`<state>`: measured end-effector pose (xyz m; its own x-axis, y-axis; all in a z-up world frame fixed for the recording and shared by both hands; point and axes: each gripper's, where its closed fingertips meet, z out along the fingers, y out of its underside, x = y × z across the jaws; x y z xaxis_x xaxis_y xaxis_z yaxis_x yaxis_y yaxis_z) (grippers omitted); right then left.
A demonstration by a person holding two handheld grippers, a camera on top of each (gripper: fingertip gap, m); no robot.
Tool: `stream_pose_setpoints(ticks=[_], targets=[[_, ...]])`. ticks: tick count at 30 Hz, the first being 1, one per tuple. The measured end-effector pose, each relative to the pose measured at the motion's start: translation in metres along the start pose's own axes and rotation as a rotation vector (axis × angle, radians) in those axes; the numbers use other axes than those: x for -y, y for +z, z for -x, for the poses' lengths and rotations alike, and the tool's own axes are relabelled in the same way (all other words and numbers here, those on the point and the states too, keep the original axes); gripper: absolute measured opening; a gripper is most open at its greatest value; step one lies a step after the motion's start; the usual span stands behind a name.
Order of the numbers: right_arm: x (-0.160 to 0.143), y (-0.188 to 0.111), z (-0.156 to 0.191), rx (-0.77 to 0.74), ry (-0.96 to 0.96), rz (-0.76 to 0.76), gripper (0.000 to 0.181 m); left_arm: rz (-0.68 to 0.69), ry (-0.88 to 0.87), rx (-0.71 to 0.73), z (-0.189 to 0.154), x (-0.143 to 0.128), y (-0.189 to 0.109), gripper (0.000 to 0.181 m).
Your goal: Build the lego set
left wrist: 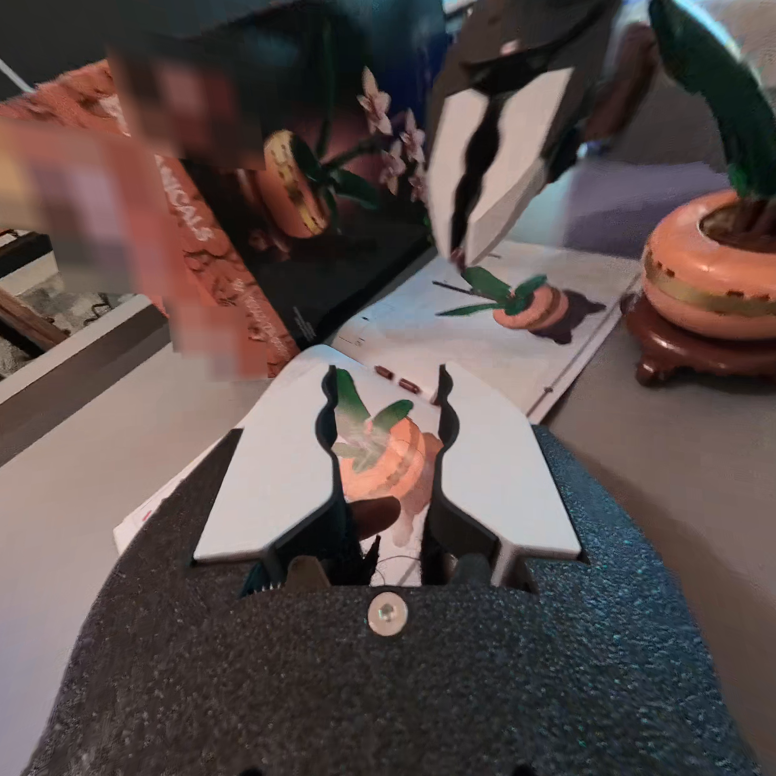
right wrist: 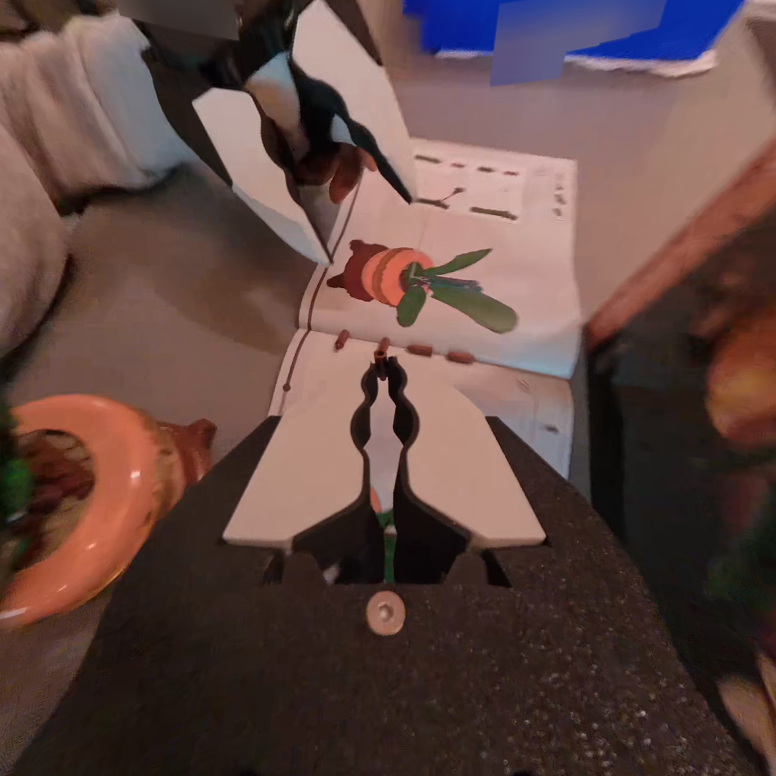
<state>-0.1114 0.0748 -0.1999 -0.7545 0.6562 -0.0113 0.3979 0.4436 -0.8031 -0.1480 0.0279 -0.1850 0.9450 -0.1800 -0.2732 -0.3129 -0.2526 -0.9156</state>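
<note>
pinching a small brown tubular peg [right wrist: 381,362] at its wavy-edged tips, the right gripper [right wrist: 384,369] hovers over the open instruction booklet [right wrist: 525,294] on the matte grey counter [right wrist: 168,302] — three more pegs lie along the fold. the left gripper [left wrist: 386,403] is spread, empty. the glossy rounded peach lego pot [left wrist: 709,289] sits on its dark brown stand beside the booklet.

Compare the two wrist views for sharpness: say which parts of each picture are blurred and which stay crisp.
Left wrist view: its own left tool is crisp, while the far right tool and the potted model are smeared. Right wrist view: the right tool and its small brown piece are fairly sharp; the orange pot and the box blur at the edges.
</note>
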Motion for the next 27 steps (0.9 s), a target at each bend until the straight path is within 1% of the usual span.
stream_pose_setpoints(ticks=[2,3,5,7,9,11,14,15,18,20,22,24,25,27], targets=[[0.0,0.027,0.009,0.113,-0.04,0.024,0.005,0.044,0.048,-0.038,-0.009,-0.007,0.004,0.046],[-0.001,0.037,0.011,0.139,-0.051,0.032,0.005,0.059,0.061,-0.056,-0.014,-0.009,0.006,0.047],[-0.006,0.049,0.011,0.151,-0.074,0.068,0.006,0.07,0.077,-0.083,-0.021,-0.011,0.009,0.047],[-0.011,0.055,0.009,0.141,-0.086,0.088,0.013,0.057,0.069,-0.101,-0.025,-0.009,0.01,0.045],[-0.01,0.056,0.011,0.144,-0.086,0.072,0.015,0.038,0.03,-0.12,-0.028,-0.007,0.011,0.041],[-0.008,0.055,0.01,0.127,-0.096,0.059,0.015,0.027,-0.01,-0.118,-0.026,-0.005,0.01,0.027],[-0.001,0.046,0.007,0.088,-0.11,0.001,0.016,0.033,-0.039,-0.081,-0.018,-0.007,0.009,0.016],[0.003,0.043,0.006,0.078,-0.117,-0.023,0.016,0.04,-0.047,-0.069,-0.016,-0.008,0.009,0.013],[0.019,0.03,0.003,0.003,-0.191,-0.115,0.016,0.031,-0.091,-0.063,-0.014,-0.007,0.01,0.013],[0.027,0.021,0.0,-0.069,-0.27,-0.135,0.015,-0.017,-0.193,-0.101,-0.017,0.0,0.011,0.015],[0.03,0.014,-0.002,-0.138,-0.369,-0.108,0.014,-0.106,-0.385,-0.158,-0.016,0.014,0.009,0.018],[0.031,0.009,-0.004,-0.196,-0.461,-0.068,0.014,-0.186,-0.597,-0.224,-0.012,0.026,0.008,0.017],[0.033,0.007,-0.005,-0.219,-0.497,-0.054,0.014,-0.188,-0.671,-0.245,-0.01,0.028,0.01,0.016],[0.034,0.004,-0.005,-0.255,-0.552,-0.018,0.014,-0.154,-0.724,-0.245,-0.009,0.026,0.017,0.018]])
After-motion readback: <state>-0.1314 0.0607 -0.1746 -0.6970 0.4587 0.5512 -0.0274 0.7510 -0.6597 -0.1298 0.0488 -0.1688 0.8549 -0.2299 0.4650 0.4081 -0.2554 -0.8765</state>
